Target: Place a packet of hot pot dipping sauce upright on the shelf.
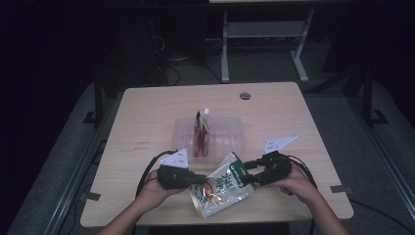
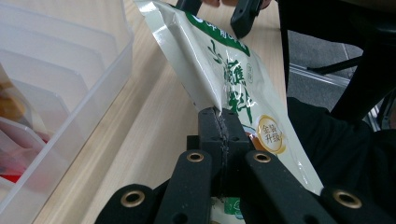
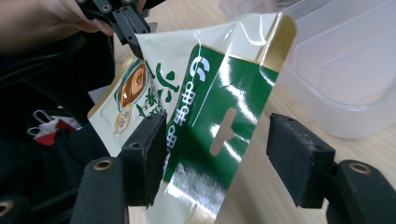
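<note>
One wooden table (image 1: 147, 117) carries one clear plastic bin (image 1: 230, 128) with ribbed dividers, standing at the table's centre; inside it, toward its 9 o'clock end, two packets (image 1: 200, 134) stand upright (a red-and-brown one and a paler one behind it, as far as the dim high view lets me count). One green-and-white snack pouch (image 1: 222, 186) is held near the table's 6 o'clock edge, tilted, its green header with the hang slot raised toward 1 o'clock and just short of the bin's front wall.

Two grippers work it. The left gripper (image 1: 198, 180), at the pouch's 9 o'clock, is clenched on the pouch's side seam; the left gripper view shows its jaws pressed flat together with the foil edge pinched between them. The right gripper (image 1: 248, 172), at the pouch's 3 o'clock, stands with its jaws spread wide on either side of the green header, one pad (image 3: 144, 156) just touching the film, the other well apart. Both forearms enter from 6 o'clock, with each hand wrapped round its gripper body.
</note>
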The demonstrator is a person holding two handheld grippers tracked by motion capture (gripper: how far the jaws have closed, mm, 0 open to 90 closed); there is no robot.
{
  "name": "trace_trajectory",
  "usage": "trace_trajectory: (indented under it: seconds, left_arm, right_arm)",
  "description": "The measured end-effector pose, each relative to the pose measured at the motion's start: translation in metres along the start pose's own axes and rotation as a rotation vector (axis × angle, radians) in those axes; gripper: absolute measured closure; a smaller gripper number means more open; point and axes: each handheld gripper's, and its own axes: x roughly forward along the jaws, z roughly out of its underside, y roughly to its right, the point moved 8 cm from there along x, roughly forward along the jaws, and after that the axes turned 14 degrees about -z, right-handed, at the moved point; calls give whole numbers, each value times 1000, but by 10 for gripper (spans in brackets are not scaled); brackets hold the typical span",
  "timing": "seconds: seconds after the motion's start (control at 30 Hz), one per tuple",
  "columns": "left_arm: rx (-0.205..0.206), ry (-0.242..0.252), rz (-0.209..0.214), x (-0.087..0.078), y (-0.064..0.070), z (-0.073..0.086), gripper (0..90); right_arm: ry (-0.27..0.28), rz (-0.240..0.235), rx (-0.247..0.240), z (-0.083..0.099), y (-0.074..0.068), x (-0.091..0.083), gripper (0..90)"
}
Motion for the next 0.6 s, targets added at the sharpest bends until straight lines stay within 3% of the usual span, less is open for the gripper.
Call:
trace_trajectory:
  seconds: [0.13,0.23,0.4,0.6]
  left_arm:
    - [1,5,-9,1,0,0,900]
    - [-6,-3,-11,1,-1,1,900]
    - [-19,-1,-25,1,-9,6,900]
    - [-40,15,-44,-3,-15,8,900]
  right_arm:
    - [-8,-48,6,1,-1,6,413]
    - [-23,-53,-7,1,-3,8,462]
    - [5,-51,-4,-2,-7,6,651]
    - [-3,-71,-25,-8,-12,9,782]
